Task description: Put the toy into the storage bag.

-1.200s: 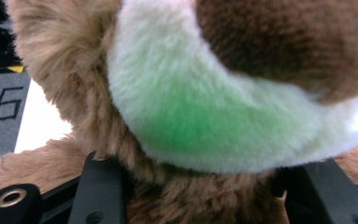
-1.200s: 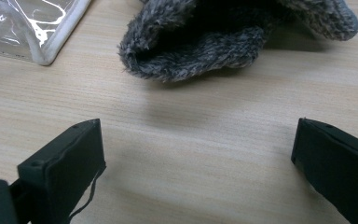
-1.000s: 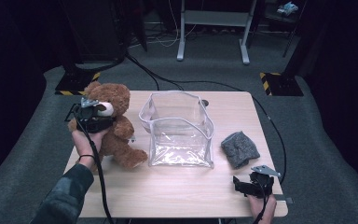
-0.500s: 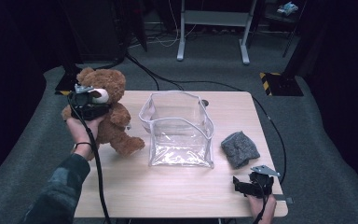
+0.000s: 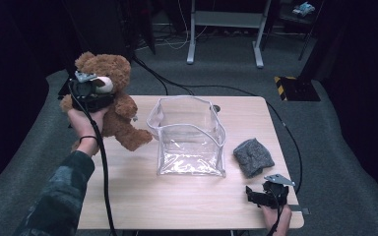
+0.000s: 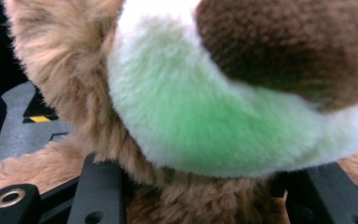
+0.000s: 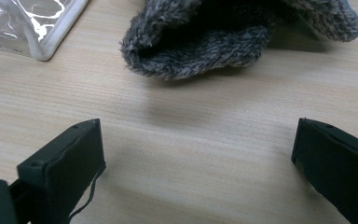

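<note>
A fluffy brown plush teddy bear with a pale muzzle hangs clear of the table, above its far left corner. The left gripper pinches the bear at the neck under the muzzle, fur bulging between the jaws, the forearm rising from the near left. Right of it, a clear soft plastic bin stands on the light wooden table, then a grey knitted cloth. At the near right edge the right gripper rests low, jaws spread, nothing between them. Grey carpet surrounds the table.
</note>
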